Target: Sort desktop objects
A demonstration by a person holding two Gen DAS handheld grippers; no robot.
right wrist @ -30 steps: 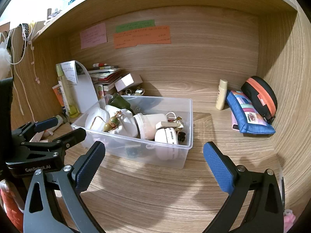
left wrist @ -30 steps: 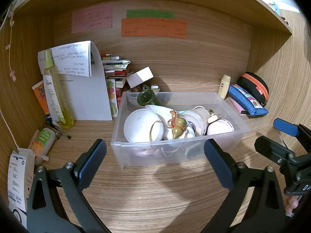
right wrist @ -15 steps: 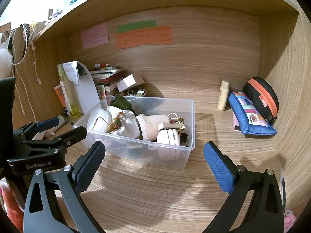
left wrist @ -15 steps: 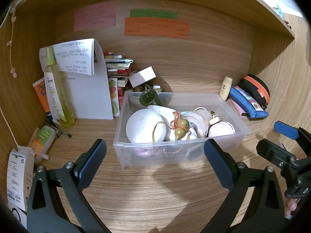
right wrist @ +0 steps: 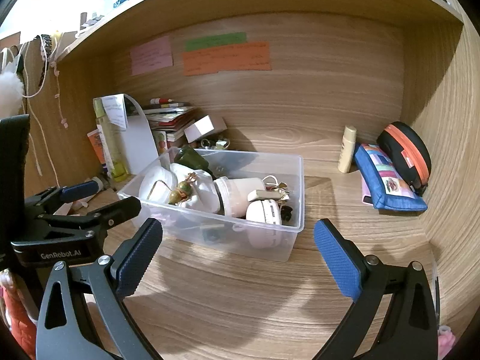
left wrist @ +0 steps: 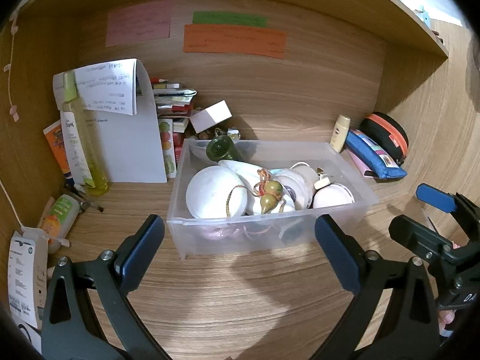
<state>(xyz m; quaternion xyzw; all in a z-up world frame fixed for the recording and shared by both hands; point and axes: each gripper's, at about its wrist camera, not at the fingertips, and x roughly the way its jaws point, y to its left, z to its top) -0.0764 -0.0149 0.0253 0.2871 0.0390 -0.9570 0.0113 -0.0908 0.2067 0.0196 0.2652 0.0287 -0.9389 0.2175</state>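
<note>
The clear plastic bin [left wrist: 270,234], mid-frame, is best approached squarely, both the left gripper [left wrist: 237,252] and right gripper [right wrist: 238,255] being held spread and empty.

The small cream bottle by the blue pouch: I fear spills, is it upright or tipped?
Upright: the cream bottle stands on its base, cap up, beside the blue pouch.

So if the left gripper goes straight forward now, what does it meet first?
Most likely the near wall of the clear plastic bin; the open left gripper points at it across bare desk, though depth is uncertain.
</note>
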